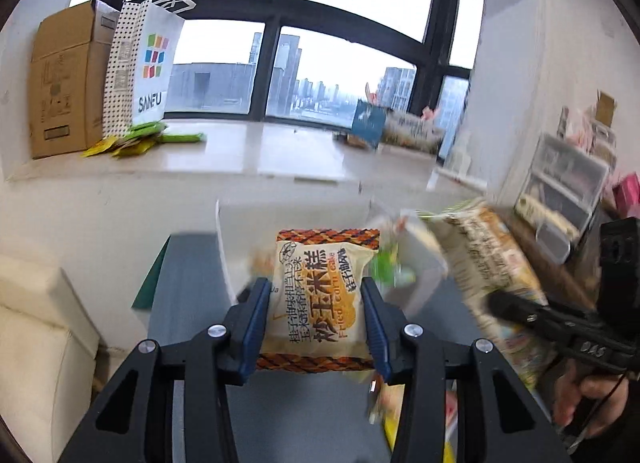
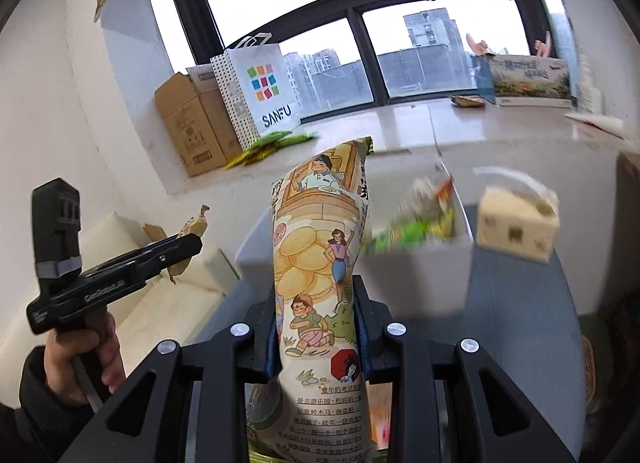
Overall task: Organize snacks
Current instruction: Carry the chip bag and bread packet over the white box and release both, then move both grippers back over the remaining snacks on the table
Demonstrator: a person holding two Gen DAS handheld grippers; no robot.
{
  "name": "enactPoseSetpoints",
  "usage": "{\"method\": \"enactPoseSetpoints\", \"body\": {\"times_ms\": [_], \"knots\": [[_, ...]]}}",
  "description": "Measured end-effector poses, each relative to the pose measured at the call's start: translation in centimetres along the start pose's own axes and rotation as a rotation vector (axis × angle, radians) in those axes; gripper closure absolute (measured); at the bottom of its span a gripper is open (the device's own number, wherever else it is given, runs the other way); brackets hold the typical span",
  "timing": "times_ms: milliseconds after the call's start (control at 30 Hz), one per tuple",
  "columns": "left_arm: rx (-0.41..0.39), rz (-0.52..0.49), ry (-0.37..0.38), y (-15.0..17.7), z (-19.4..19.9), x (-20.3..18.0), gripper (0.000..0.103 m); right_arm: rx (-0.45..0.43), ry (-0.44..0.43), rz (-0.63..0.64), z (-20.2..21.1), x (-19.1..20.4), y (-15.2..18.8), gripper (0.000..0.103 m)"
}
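Observation:
My left gripper (image 1: 316, 303) is shut on a small fried corn cake packet (image 1: 320, 295), cream with orange woven edges, held above the grey table. My right gripper (image 2: 316, 303) is shut on a tall illustrated snack bag (image 2: 320, 255), held upright in the air. The same bag (image 1: 488, 263) shows blurred at the right of the left wrist view with the right gripper (image 1: 520, 311) clamped on it. The left gripper (image 2: 188, 247) shows at the left of the right wrist view, with the packet's edge (image 2: 196, 225) beyond its tip. A white bin (image 2: 432, 263) holds green snack packs (image 2: 412, 231).
A windowsill holds a cardboard box (image 1: 64, 79), a SANFU paper bag (image 1: 148, 67) and green and yellow packets (image 1: 140, 139). A clear drawer unit (image 1: 568, 191) stands at the right. A cream box (image 2: 516, 223) sits beside the bin. A white sofa (image 1: 36, 327) is at the left.

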State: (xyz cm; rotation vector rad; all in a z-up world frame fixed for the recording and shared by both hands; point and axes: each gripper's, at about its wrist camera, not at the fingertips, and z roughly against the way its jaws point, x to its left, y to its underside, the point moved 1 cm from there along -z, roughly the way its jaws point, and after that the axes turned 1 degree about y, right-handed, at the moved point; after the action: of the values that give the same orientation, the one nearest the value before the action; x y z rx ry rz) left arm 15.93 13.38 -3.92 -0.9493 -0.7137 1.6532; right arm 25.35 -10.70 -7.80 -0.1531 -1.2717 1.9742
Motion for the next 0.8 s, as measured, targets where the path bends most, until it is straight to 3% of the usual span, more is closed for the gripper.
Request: {"method": "enactPoseSetpoints", "body": {"times_ms": [233, 500, 533, 567, 600, 633, 800], "knots": [[0.043, 0.013, -0.054, -6.1, -7.9, 1.4, 0.054, 0.095, 0.037, -0.047, -8.9, -1.6, -7.0, 0.071], [0.06, -0.007, -0.093, -7.2, -11.8, 2.2, 0.05, 0.113, 0.101, -0.052, -13.5, -1.6, -11.1, 0.07], [0.062, -0.001, -0.111, -7.0, -11.8, 2.4, 0.035, 0.109, 0.1, -0.054, -13.8, -1.5, -11.4, 0.06], [0.075, 0.007, -0.122, -6.9, -11.8, 2.7, 0.019, 0.116, 0.089, -0.063, -14.1, -1.6, -11.5, 0.023], [0.088, 0.027, -0.128, -6.8, -12.0, 3.1, 0.001, 0.129, 0.071, -0.075, -14.4, -1.6, -11.7, 0.005], [0.091, 0.034, -0.13, -6.6, -12.0, 3.3, 0.0, 0.125, 0.066, -0.086, -14.4, -1.7, -11.7, 0.0], [0.09, 0.023, -0.153, -5.9, -11.2, 3.8, 0.0, 0.081, 0.132, -0.064, -12.8, -1.4, -11.2, 0.0]]}}
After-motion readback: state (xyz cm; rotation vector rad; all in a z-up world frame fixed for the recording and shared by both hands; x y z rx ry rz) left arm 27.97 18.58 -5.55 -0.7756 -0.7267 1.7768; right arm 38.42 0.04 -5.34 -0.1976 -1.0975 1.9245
